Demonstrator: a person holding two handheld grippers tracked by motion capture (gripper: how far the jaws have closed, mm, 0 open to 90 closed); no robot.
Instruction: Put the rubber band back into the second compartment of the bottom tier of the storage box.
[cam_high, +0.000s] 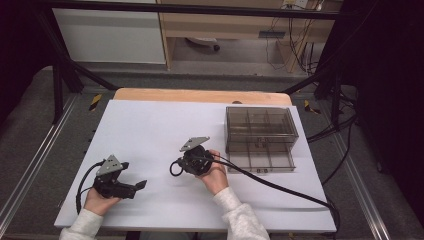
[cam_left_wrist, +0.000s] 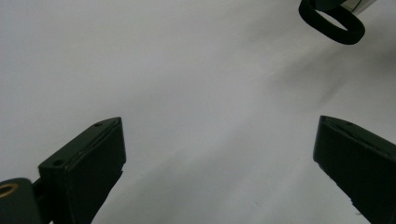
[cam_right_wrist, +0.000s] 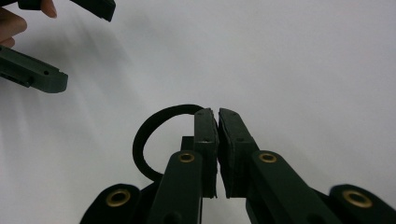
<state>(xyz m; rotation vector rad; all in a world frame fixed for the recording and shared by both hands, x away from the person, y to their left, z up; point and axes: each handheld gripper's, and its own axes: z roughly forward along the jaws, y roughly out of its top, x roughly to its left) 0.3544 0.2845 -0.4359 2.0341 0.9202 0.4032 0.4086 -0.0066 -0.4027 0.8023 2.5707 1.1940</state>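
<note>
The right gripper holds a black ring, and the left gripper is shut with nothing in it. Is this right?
One thing is wrong: the left gripper is open, its fingers far apart, as the left gripper view shows. The right gripper does hold the black ring, and the left holds nothing.

Your sleeves (cam_high: 235, 212) are pale grey knit with ribbed cuffs. Each hand carries a black gripper: the left gripper (cam_high: 141, 185) and the right gripper (cam_high: 176, 168) both wear a grey three-cornered plate on top. A thick black cable (cam_high: 280, 187) trails from the right one. Its jaws are flat black pads on arms pinned with brass-ringed screws (cam_right_wrist: 187, 157).
</note>
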